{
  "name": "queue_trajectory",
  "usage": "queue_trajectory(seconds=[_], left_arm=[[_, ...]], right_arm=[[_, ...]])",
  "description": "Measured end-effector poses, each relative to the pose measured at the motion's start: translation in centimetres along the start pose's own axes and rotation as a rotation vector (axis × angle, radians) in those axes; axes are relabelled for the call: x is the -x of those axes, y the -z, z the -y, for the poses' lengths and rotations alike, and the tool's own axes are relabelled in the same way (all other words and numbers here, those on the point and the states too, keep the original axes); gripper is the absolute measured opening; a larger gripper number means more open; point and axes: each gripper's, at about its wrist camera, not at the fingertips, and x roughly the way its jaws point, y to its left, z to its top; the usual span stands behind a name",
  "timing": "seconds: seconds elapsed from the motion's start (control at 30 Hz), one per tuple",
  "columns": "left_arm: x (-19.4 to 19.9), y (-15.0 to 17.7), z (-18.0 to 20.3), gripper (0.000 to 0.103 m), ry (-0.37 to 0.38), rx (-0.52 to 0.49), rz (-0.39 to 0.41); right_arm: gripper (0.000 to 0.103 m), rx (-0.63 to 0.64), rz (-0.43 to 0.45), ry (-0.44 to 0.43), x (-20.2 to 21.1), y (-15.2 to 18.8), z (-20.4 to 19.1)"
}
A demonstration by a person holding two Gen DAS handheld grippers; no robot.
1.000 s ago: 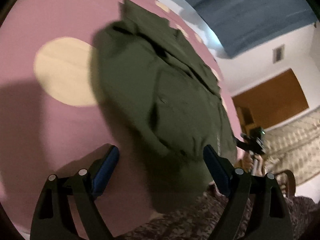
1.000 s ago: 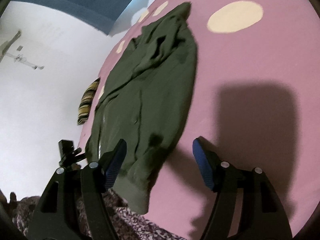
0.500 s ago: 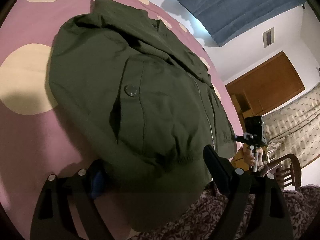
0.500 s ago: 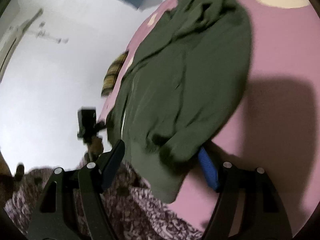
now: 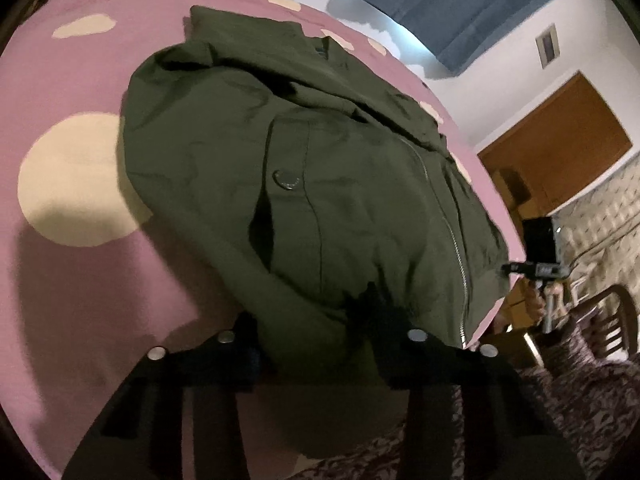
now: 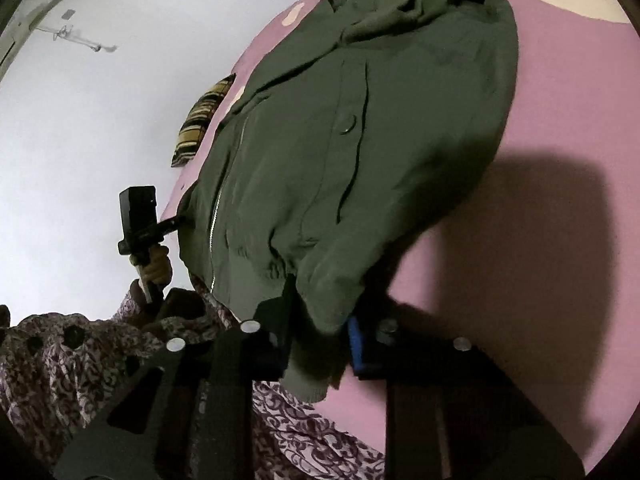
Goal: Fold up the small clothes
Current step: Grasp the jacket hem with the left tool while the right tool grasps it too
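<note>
A small olive-green zip jacket (image 5: 320,184) lies flat on a pink bedsheet with cream spots (image 5: 68,292), hem toward me. It also shows in the right wrist view (image 6: 360,140). My left gripper (image 5: 320,344) is closed on the hem at the jacket's left bottom corner. My right gripper (image 6: 320,336) is closed on the hem and cuff at the right bottom corner. The fingertips of both are mostly hidden by the cloth.
The bed edge runs just below the hem, with the person's patterned dress (image 6: 80,360) beneath. The other gripper's handle and hand show at the side in each view (image 5: 540,264) (image 6: 144,232). A striped pillow (image 6: 200,120) lies at the bed's far side.
Both grippers moved forward from open above the bed to the jacket's bottom hem and closed on it, one at each corner.
</note>
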Motion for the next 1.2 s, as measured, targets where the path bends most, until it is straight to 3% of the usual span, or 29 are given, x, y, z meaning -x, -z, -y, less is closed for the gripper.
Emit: queue_trajectory(seconds=[0.1, 0.37, 0.5, 0.63, 0.87, 1.03, 1.2], left_arm=[[0.8, -0.4, 0.4, 0.032, 0.018, -0.015, 0.008], [2.0, -2.7, 0.8, 0.021, 0.193, 0.058, 0.065], [3.1, -5.1, 0.2, 0.02, 0.329, 0.154, 0.131], [3.8, -8.6, -0.3, 0.02, 0.399, 0.213, 0.218], [1.8, -15.3, -2.1, 0.02, 0.443, 0.275, 0.276], [-1.8, -20.3, -4.4, 0.02, 0.403, 0.318, 0.252], [-5.5, -22.9, -7.7, 0.02, 0.323, 0.382, 0.199]], right_arm=[[0.017, 0.015, 0.025, 0.008, 0.5, 0.0, -0.7], [0.013, -0.055, 0.166, -0.209, 3.3, -0.9, -0.8], [0.013, -0.089, 0.243, -0.299, 4.5, -2.3, -0.6], [0.013, -0.11, 0.323, -0.38, 5.3, -4.6, -0.4], [0.013, -0.206, 0.421, -0.465, 4.6, -11.9, 2.5], [0.013, -0.339, 0.422, -0.475, 1.6, -17.5, 6.5], [0.013, -0.452, 0.387, -0.431, -1.8, -21.3, 10.1]])
